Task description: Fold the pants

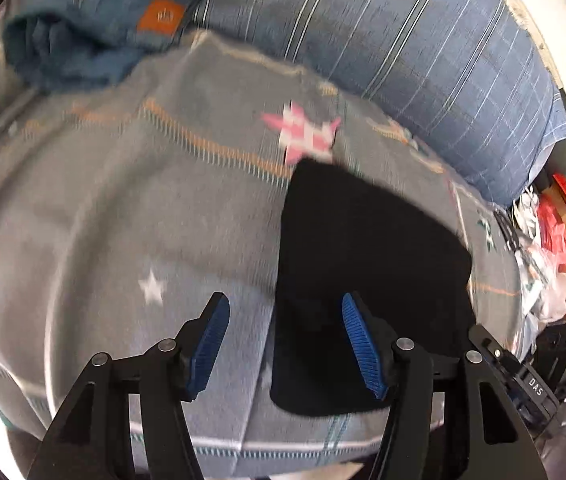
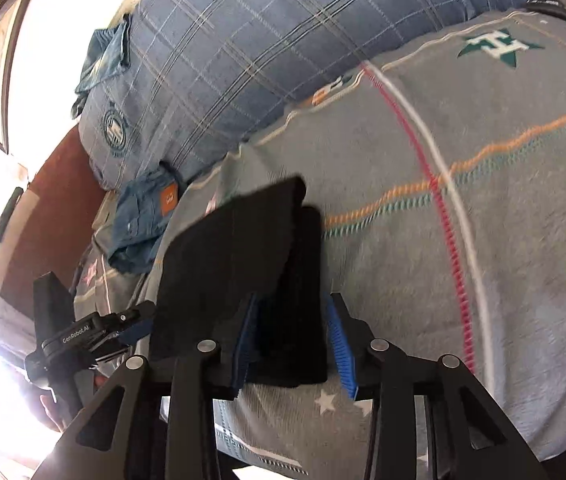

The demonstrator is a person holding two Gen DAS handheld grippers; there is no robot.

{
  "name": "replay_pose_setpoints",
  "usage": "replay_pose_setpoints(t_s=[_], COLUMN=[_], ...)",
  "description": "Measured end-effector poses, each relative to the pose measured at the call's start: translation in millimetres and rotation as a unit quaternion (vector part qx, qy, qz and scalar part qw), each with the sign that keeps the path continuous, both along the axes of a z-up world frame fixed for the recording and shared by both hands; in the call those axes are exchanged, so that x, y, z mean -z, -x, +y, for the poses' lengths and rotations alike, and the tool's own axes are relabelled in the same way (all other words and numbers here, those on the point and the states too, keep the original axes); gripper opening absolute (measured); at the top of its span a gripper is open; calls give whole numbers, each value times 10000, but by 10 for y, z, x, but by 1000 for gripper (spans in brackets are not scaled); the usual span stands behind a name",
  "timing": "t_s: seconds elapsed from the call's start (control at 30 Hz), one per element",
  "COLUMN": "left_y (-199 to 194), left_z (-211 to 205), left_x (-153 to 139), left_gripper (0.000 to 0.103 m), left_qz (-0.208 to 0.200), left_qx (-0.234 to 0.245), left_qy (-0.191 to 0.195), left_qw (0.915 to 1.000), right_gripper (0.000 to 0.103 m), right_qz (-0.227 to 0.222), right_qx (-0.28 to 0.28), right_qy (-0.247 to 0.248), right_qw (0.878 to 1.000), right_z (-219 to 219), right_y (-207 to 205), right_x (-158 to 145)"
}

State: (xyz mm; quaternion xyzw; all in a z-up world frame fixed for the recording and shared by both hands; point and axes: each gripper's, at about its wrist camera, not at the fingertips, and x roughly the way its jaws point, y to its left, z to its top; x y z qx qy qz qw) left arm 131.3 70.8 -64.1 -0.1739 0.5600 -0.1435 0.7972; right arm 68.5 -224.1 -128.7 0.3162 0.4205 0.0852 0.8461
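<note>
Fingers of the right gripper (image 2: 291, 344) stand parted around the near end of the black pants (image 2: 243, 272). The right blue pad is clear of the cloth, with bedspread showing between them; the left pad lies against or just under a fold of fabric that drapes over it, so the cloth looks let go rather than pinched, though a light contact on that side cannot be ruled out. Fingers of the left gripper (image 1: 283, 344) are spread wide and hold nothing: the left pad is over bare bedspread, the right pad over the dark cloth without pressing it.

Those pants (image 1: 363, 280) lie on the grey patterned bedspread (image 1: 123, 200) of the bed as a compact dark stack of layers, one layer lying askew on another in the right wrist view, its far corner just beside a pink star print (image 1: 303, 136). A blue checked pillow (image 2: 283, 40) lies along the far edge, and a heap of denim with an orange patch (image 1: 95, 32) sits well apart to the side.

Judging by the short, layered shape, the folding is near its end, and the step in hand is the release after laying a fold over. What the next move calls for, I judge, is drawing both grippers back clear without dragging the top layer, then squaring the skewed edge so the layers line up.
</note>
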Motion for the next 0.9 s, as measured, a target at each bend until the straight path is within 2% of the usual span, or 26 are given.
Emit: replay_pose_setpoints(t_s=[0.07, 0.13, 0.17, 0.23, 0.27, 0.3, 0.33, 0.37, 0.4, 0.47, 0.53, 0.6, 0.67, 0.73, 0.83, 0.9], left_y=[52, 156, 210, 283, 292, 301, 299, 287, 286, 282, 250, 201, 168, 153, -4, -62], left_z=[-37, -103, -153, -250, -271, -238, -211, -187, -149, -52, 66, 188, 287, 304, 297, 265], left_x=[-28, -77, -72, 12, 70, 86, 72, 43, -9, -126, -246, -297, -249, -156, -37, -28], left_gripper=[53, 52, 52, 56, 58, 58, 58, 56, 54, 51, 53, 59, 59, 59, 59, 60], left_qz=[49, -40, -125, -388, -418, -408, -357, -322, -343, -485, -660, -678, -512, -320, -150, -140], left_qx=[104, 286, 369, 477, 522, 471, 454, 500, 546, 520, 419, 243, 51, -35, -60, -42], left_qy=[71, 96, -58, -628, -727, -597, -501, -448, -450, -450, -371, -248, -112, -26, -42, 52], left_qw=[9999, 9995, 9992, 9961, 9951, 9963, 9971, 9972, 9969, 9964, 9963, 9971, 9986, 9995, 9999, 9999], right_gripper=[12, 12, 12, 12, 12, 13, 13, 15, 17, 23, 23, 23, 32, 37, 39, 43], right_qz=[-57, -416, -563, -511, -388, -198, -134, -223, -149, -264, -317, -326, -276, -241, -124, -12], right_qx=[-246, -501, -638, -834, -881, -886, -896, -791, -681, -419, -152, -18, -39, -96, -54, 16], right_qy=[181, 661, 827, 1048, 1204, 1400, 1353, 1097, 909, 839, 873, 538, 252, 187, 179, -52], right_qw=[9995, 9957, 9929, 9897, 9880, 9860, 9867, 9906, 9934, 9952, 9956, 9980, 9993, 9995, 9997, 10000], right_z=[121, 301, 381, 479, 496, 488, 445, 366, 294, 158, 25, -86, -99, -42, 4, -28], right_y=[-16, 57, 100, 125, 123, 118, 125, 165, 186, 238, 249, 217, 169, 106, -33, -136], right_x=[-36, -237, -317, -313, -236, -111, -26, -18, -40, -142, -227, -262, -239, -214, -97, -2])
